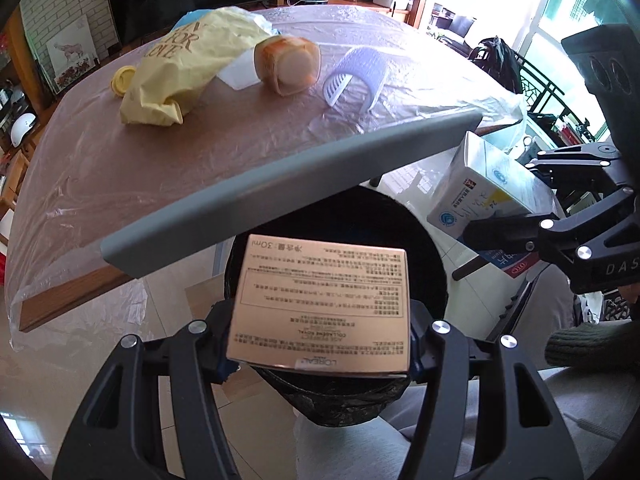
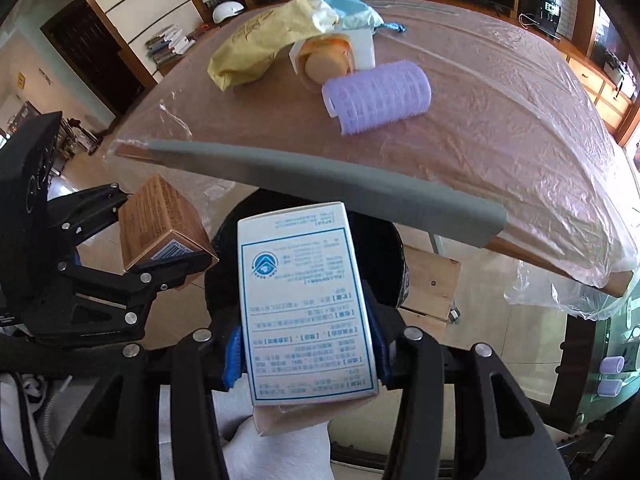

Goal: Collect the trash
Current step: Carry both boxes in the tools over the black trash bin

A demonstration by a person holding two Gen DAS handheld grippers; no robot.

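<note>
Gold carton point(image 1: 320, 304) and white printed box point(image 2: 308, 312) held over black-lined bin point(image 1: 424, 240) just off the tabletop's near edge.

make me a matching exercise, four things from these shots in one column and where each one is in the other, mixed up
Things:
1. gold L'Oreal box
2. white and blue medicine box
3. purple hair roller
4. yellow lid

Places:
A. on the table, beside the yellow bag
B. in the left gripper
C. on the table, nearest the grey edge strip
D. in the right gripper

Pairs: 1-B, 2-D, 3-C, 4-A
</note>
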